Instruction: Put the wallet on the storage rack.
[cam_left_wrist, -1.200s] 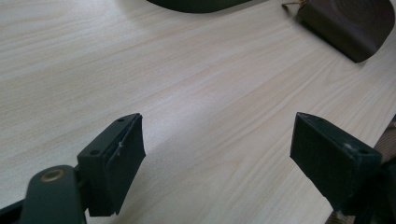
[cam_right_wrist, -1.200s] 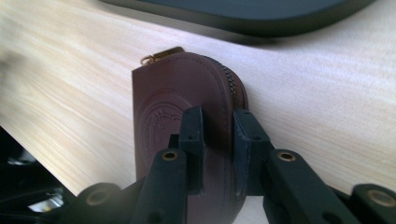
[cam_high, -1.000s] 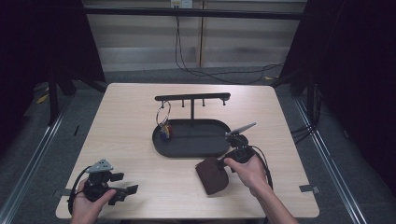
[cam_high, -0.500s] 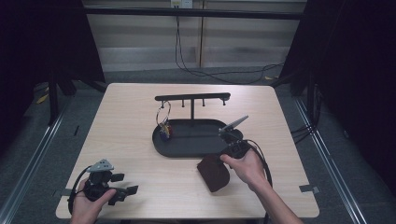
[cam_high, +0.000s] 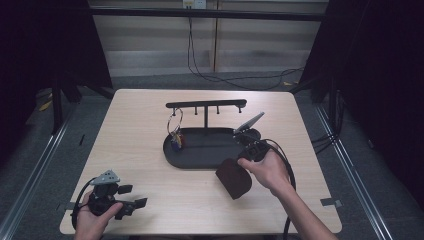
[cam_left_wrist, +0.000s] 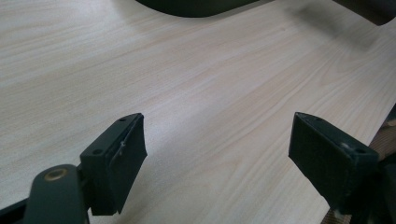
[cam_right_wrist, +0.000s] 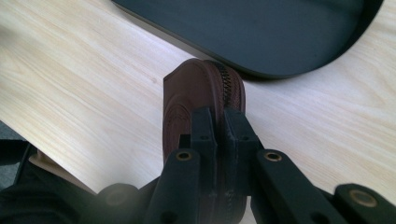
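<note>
1. Right tool (cam_right_wrist: 218, 135) pinches a brown zipped pouch (cam_right_wrist: 196, 98) by its zipper edge, just beyond it the black tray (cam_right_wrist: 261, 42).
2. Pouch looks light, soft, likely floppy; grip the stiffer seam.
3. Left tool (cam_left_wrist: 217, 154) spread, empty, over tabletop (cam_left_wrist: 196, 93).

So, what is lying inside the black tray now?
Inside the black tray I can see a bunch of keys hanging from the rack down to the tray's left end. The right gripper covers the tray's right end.
</note>
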